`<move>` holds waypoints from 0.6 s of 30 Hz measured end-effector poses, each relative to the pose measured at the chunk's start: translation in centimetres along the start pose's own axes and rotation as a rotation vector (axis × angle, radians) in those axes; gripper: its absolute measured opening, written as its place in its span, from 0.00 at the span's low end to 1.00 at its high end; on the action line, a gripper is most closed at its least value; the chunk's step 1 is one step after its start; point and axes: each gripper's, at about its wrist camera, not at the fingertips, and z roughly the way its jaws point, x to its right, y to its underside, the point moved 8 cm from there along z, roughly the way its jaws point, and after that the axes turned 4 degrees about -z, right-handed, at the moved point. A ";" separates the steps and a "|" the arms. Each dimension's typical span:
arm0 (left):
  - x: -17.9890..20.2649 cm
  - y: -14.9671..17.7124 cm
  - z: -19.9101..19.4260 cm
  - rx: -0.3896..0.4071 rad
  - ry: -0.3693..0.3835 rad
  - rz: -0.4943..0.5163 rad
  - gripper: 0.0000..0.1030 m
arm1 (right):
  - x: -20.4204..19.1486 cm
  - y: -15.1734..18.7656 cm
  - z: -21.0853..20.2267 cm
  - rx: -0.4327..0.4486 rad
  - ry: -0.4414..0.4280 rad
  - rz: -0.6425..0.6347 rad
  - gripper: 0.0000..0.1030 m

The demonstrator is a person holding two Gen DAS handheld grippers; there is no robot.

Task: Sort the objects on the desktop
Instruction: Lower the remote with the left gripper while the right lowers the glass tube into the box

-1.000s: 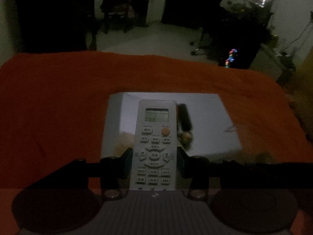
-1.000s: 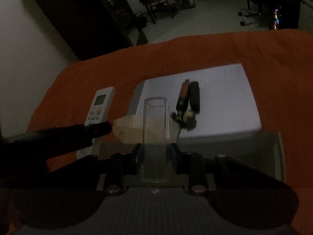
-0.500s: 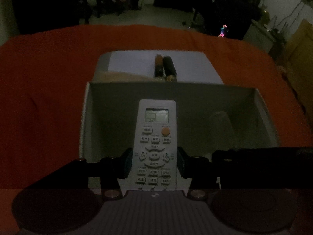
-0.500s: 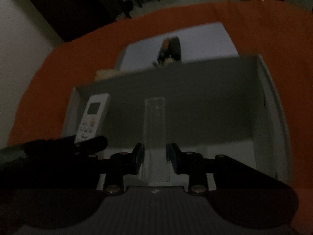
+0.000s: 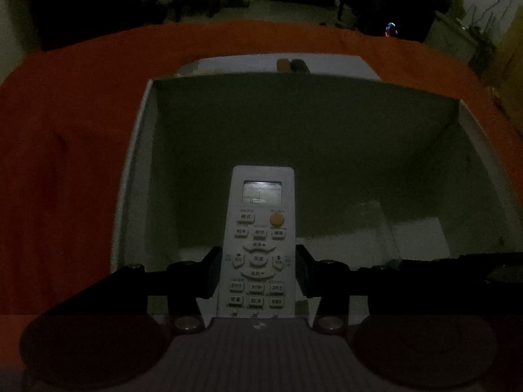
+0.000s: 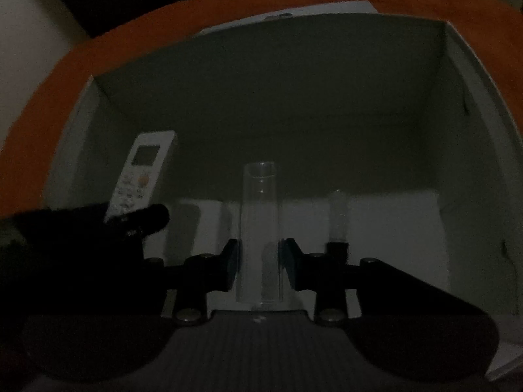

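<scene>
Both grippers have come down from above the box rim since half a second ago, so its walls now fill each view and the grey sheet beyond has shrunk to a strip.

Nearest, my left gripper [image 5: 258, 272] pinches the white remote [image 5: 258, 241] across its lower button field, its screen end pointing at the box's far wall. It is stiff, light plastic with smooth sides, so I judge a squeeze across its narrow width is the right hold. My right gripper [image 6: 258, 264] clamps the clear tube [image 6: 260, 228] low on its body; rigid, slick and likely brittle, it wants gentle pressure.

Both hang inside the box [image 6: 464, 75], low over its floor. Past its far rim, two small dark items [image 5: 291, 64] peek up on the orange cloth [image 5: 65, 114] side.
</scene>
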 end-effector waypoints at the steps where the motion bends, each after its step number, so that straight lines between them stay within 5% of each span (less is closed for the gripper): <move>1: 0.1 0.3 0.3 -0.009 0.004 -0.004 0.39 | 0.0 0.3 0.2 -0.005 0.017 -0.024 0.32; 8: 0.5 1.1 1.6 -0.031 -0.019 0.019 0.39 | 0.6 0.8 1.2 -0.080 0.039 -0.029 0.32; 13: 0.1 1.3 3.3 -0.182 -0.002 -0.020 0.40 | 0.2 1.0 1.9 -0.168 0.066 -0.055 0.32; 18: 0.4 1.6 3.9 -0.226 -0.017 -0.003 0.40 | 0.4 1.6 2.6 -0.262 0.071 -0.025 0.32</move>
